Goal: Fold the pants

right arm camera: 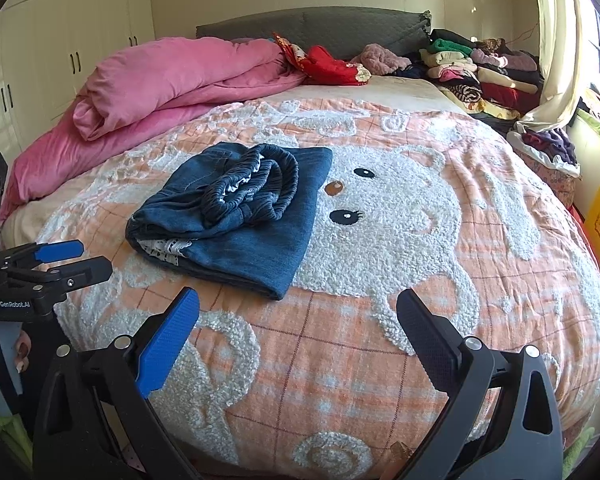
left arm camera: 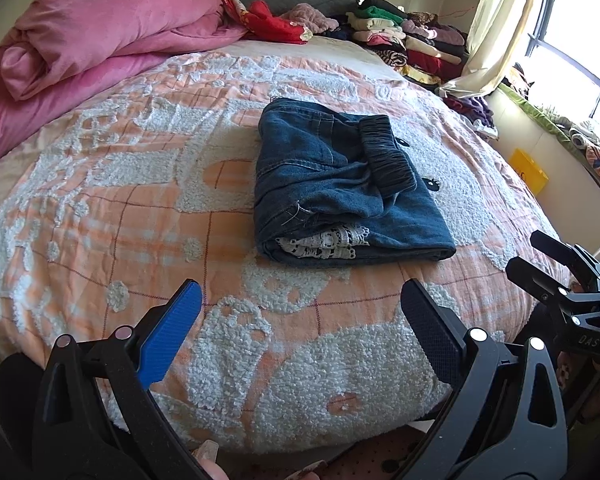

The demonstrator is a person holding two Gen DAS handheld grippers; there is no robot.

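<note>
Dark blue denim pants (left arm camera: 340, 184) lie folded into a compact bundle on the orange and white bed cover, with a dark elastic waistband on top and white lace trim at the near edge. They also show in the right wrist view (right arm camera: 236, 216). My left gripper (left arm camera: 302, 312) is open and empty, held near the bed's front edge, well short of the pants. My right gripper (right arm camera: 298, 316) is open and empty, also near the front edge and apart from the pants. Each gripper shows in the other's view, the right one (left arm camera: 548, 260) and the left one (right arm camera: 76, 258).
A pink duvet (left arm camera: 92, 36) is bunched at the bed's far left. Stacks of folded clothes (left arm camera: 404, 36) lie at the far right by the headboard. A curtain (left arm camera: 496, 28) and window are on the right. A yellow box (left arm camera: 528, 170) sits beside the bed.
</note>
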